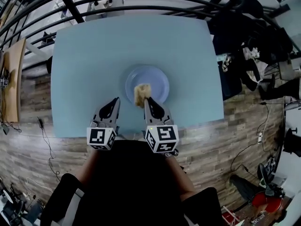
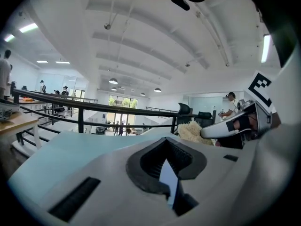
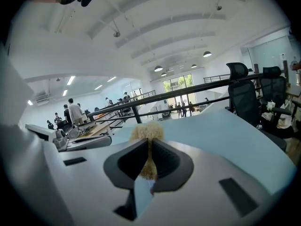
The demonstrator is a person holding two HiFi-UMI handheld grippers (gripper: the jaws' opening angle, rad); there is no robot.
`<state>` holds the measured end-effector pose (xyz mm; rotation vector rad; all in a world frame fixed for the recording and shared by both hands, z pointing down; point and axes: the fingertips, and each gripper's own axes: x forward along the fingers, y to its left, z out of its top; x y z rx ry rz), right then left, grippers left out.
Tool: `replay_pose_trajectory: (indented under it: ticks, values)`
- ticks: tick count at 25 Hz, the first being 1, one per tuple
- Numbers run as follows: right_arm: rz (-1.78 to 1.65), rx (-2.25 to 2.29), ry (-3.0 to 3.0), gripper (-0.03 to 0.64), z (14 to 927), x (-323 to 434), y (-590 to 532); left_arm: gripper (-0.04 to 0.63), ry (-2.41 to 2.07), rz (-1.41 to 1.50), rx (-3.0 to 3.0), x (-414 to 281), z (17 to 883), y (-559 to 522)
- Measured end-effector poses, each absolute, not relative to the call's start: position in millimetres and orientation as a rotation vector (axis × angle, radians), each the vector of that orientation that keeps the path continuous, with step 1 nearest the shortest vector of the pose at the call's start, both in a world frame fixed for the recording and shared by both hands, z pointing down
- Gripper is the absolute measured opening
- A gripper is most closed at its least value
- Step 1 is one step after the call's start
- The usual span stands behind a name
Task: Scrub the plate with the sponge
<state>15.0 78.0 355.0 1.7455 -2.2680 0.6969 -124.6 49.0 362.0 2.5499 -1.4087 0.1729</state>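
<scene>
Here the right gripper (image 1: 145,100) pinches the sponge (image 1: 141,92) over the plate (image 1: 158,80); the left gripper (image 1: 116,100) is closed, empty.

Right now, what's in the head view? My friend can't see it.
The right gripper holds a yellowish sponge over a round blue plate on a light blue table. The left gripper is beside it, shut and empty, near the table's front edge.

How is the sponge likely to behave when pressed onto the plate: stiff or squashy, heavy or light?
Probably squashy: the sponge is pinched thin in the right gripper and puffs out beyond its jaws. Likely light: held by one end, it stands out without sagging. Its fibrous surface would probably drag, not slide, on the plate.
</scene>
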Motion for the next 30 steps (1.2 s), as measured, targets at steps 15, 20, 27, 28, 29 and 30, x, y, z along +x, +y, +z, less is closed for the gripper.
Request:
replay_pose_trajectory:
  ticks: [15, 20, 27, 28, 29, 30]
  values:
    - [0.562, 1.774, -2.452, 0.027, 292, 5, 72, 0.002, -1.328, 0.134, 2.644, -132, 316, 54]
    - [0.473, 1.736, -2.49, 0.027, 271, -1, 75, 0.002, -1.321, 0.106, 2.656, -143, 300, 56]
    - [0.439, 1.767, -2.507, 0.028, 248, -2, 76, 0.002, -1.337, 0.075, 2.66, -153, 286, 55]
    - [0.446, 1.774, -2.508, 0.026, 247, -3, 75, 0.002, -1.34, 0.072, 2.659, -155, 285, 55]
    - [0.455, 1.778, -2.51, 0.026, 247, -4, 75, 0.002, -1.343, 0.07, 2.658, -157, 284, 55]
    - [0.463, 1.776, -2.512, 0.026, 248, -5, 75, 0.002, -1.346, 0.068, 2.658, -158, 283, 55]
